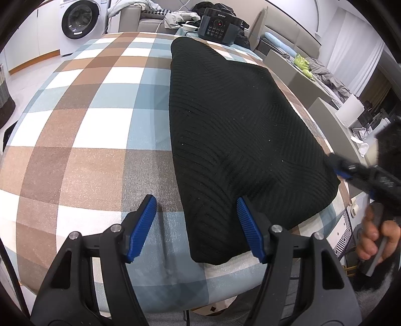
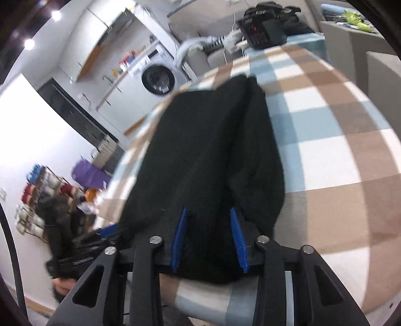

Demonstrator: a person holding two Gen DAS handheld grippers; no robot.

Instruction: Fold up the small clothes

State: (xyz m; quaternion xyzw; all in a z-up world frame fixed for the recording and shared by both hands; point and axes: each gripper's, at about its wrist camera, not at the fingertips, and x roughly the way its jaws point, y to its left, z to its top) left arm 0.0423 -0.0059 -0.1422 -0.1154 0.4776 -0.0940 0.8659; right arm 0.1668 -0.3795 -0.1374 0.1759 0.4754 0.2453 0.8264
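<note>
A black ribbed knit garment (image 1: 238,130) lies folded on the checked tablecloth (image 1: 87,125). My left gripper (image 1: 196,208) stands open over the garment's near left corner, with one pad on the cloth and the other over the knit, neither pressing. My right gripper (image 1: 338,170) reaches the garment's right corner from the right edge, held by a hand (image 1: 376,238). In the right wrist view, my right gripper (image 2: 208,209) has its jaws narrow. The garment (image 2: 213,150) fills the gap between its blue pads (image 2: 181,235).
A black cooker (image 1: 218,25) stands at the table's far end, with clothes and a sofa behind it. A washing machine (image 1: 80,22) stands at the far left. Grey chair backs (image 1: 328,112) line the table's right side. The table's near edge (image 1: 175,301) is close below my left gripper.
</note>
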